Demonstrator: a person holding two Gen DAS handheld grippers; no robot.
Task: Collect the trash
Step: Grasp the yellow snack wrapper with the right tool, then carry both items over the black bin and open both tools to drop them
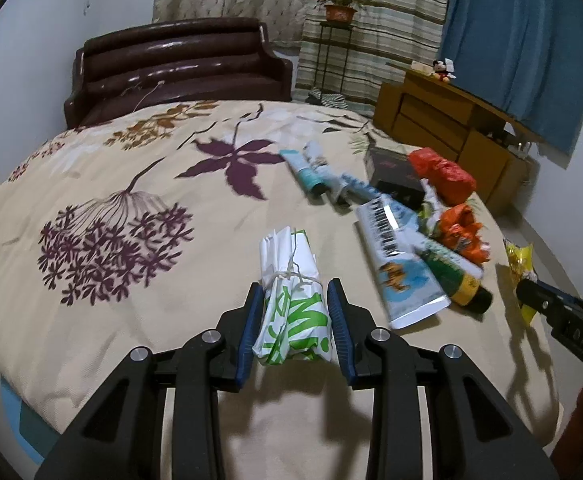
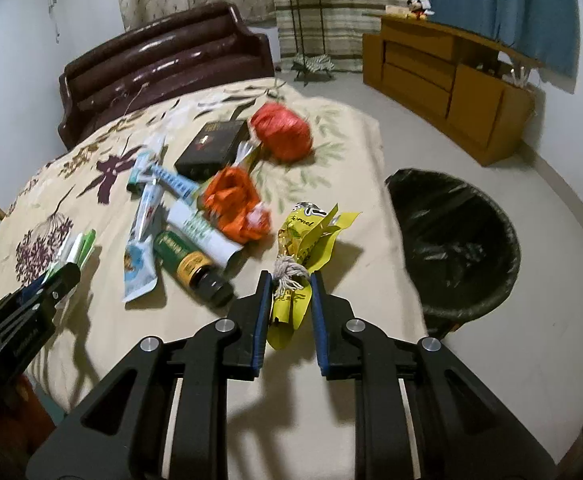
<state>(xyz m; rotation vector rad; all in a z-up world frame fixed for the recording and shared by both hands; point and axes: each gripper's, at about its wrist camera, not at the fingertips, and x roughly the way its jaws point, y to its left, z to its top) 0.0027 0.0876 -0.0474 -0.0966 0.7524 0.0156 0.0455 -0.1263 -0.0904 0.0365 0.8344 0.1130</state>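
The yellow snack wrapper [image 2: 303,264] is crumpled foil, tied round its middle with a tuft of pale string; it looks light, soft and a little slick, so the tied waist is the sensible place to hold it. The right gripper [image 2: 291,300] is closed on just that part, the blue pads pressing the wrapper below the knot, over the bed's near edge. The white-and-green bag bundle [image 1: 291,300], folded flat and bound with white string, should be equally light and yielding. The left gripper [image 1: 293,320] is closed about it at its lower half, pads against both sides, part-way open only because the bundle fills the gap.

More trash lies on the floral bedspread [image 1: 111,168] beyond: a blue-and-white tube [image 1: 399,264], a green and yellow bottle [image 2: 189,262] beside it, an orange crumpled bag [image 2: 235,204], a red bag ball [image 2: 281,132], a black box [image 2: 211,146] and several small tubes [image 1: 311,170]. The tubes and bottle look stiffer and heavier.

The black-lined bin [image 2: 455,240] stands on the floor just beside the bed, to the right of the yellow wrapper, so that piece seems closest to being dropped in.
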